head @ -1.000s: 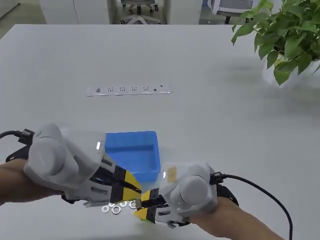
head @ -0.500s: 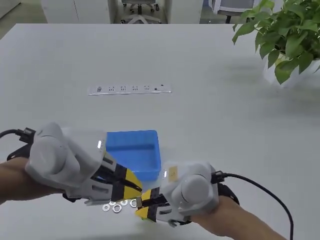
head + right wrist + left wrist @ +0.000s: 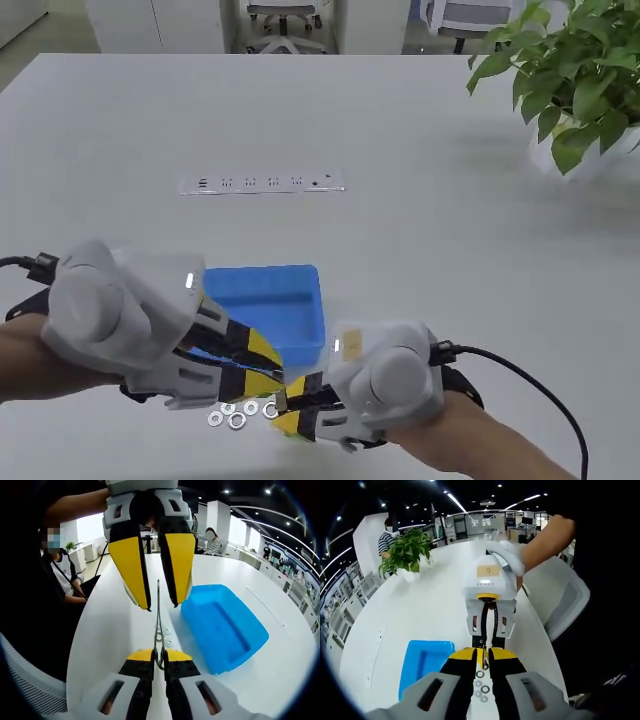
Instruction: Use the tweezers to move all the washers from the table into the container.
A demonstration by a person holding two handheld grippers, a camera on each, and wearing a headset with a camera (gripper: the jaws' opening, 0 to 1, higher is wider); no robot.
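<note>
Several small metal washers (image 3: 238, 413) lie on the white table just in front of the blue container (image 3: 270, 305). My right gripper (image 3: 290, 405) is shut on thin metal tweezers (image 3: 158, 615), which point along the table over the washers (image 3: 165, 636). Facing it tip to tip, my left gripper (image 3: 270, 372) hangs with its yellow jaws apart on either side of the tweezers' far end, not clearly touching them. In the left gripper view the washers (image 3: 481, 685) sit below the left gripper (image 3: 484, 652), and the container (image 3: 422, 662) is to the left. It looks empty (image 3: 225, 625).
A white power strip (image 3: 262, 183) lies flat mid-table. A potted plant (image 3: 570, 70) stands at the far right. The right gripper's black cable (image 3: 520, 380) trails toward the near right. A seated person (image 3: 60, 565) is beside the table edge. Office chairs stand beyond the far edge.
The head view has shifted slightly. Both grippers keep the same tip-to-tip stance over the washers, with the left one drawn a touch to the left.
</note>
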